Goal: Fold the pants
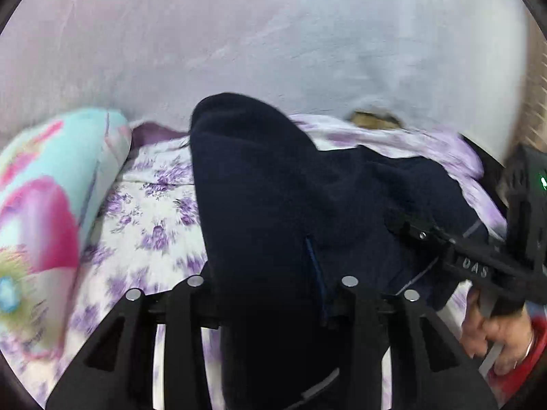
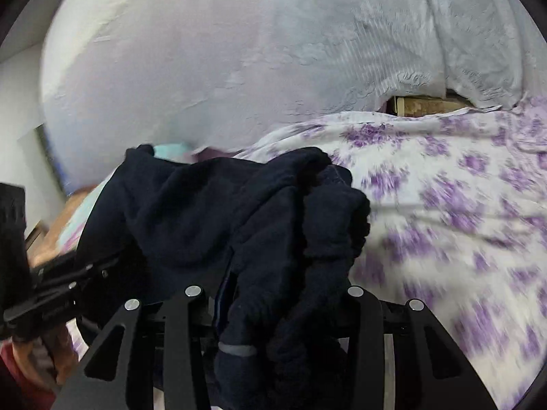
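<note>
Ahead, edges: the bed [image 2: 461, 212] with its purple-flowered sheet ends at a pale draped cloth [image 1: 273, 44] that rises behind it; a strip of wood [image 2: 427, 105] shows in a gap under the cloth.
Open room: in the right wrist view the sheet lies bare to the right of the pants; in the left wrist view a bare strip runs between pants and pillow.
Pants: the dark navy pants [image 1: 266, 188] hang bunched and lifted off the bed, spanning both grippers.
Left gripper: the left gripper [image 1: 273, 283] is partly closed, with a thick fold of the pants pinched between its fingers.
Right gripper: the right gripper [image 2: 273, 294] is likewise partly closed, clamped on a gathered end with a grey stripe.
Hand: a hand [image 1: 495, 338] in a red sleeve holds the right gripper.
Obstacles: a turquoise and pink pillow [image 1: 44, 212] lies on the left, near the pants.
Sharpness: both views are motion-blurred.
</note>
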